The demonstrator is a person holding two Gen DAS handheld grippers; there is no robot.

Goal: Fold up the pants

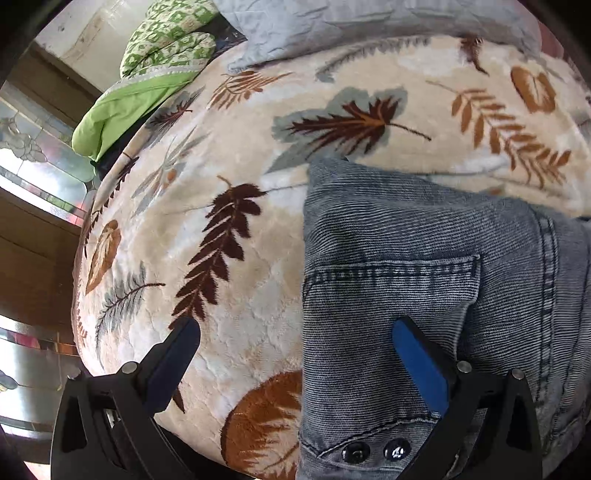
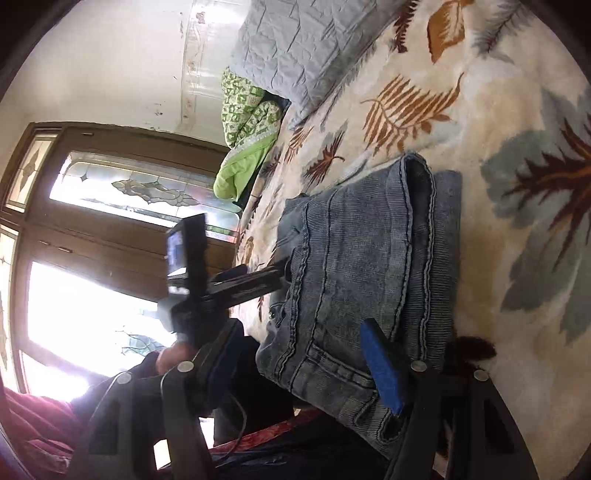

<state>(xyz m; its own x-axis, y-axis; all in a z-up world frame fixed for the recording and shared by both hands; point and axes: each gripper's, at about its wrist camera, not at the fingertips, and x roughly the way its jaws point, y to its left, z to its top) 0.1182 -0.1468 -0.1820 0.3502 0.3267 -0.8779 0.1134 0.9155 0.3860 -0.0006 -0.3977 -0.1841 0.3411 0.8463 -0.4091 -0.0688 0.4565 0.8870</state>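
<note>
1. The folded, faded blue denim pants (image 1: 424, 295) lie in a compact stack on the cream plush blanket with brown and grey leaf prints (image 1: 229, 184), near its front edge.
2. The left gripper (image 1: 295, 332) hovers with its jaws spread, gripping nothing; one blue pad is over the denim, the other over the blanket.
3. The right gripper (image 2: 299, 332) is likewise spread wide and empty at the stack's waistband end.
4. A grey quilted pillow (image 2: 295, 48) and a green patterned quilt (image 1: 162, 48) lie at the far end.

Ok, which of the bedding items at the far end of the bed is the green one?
The green quilt, bunched at the bed's far corner by the window, patterned on one face and plain lime on the other. The grey pillow beside it is pale and quilted.
</note>
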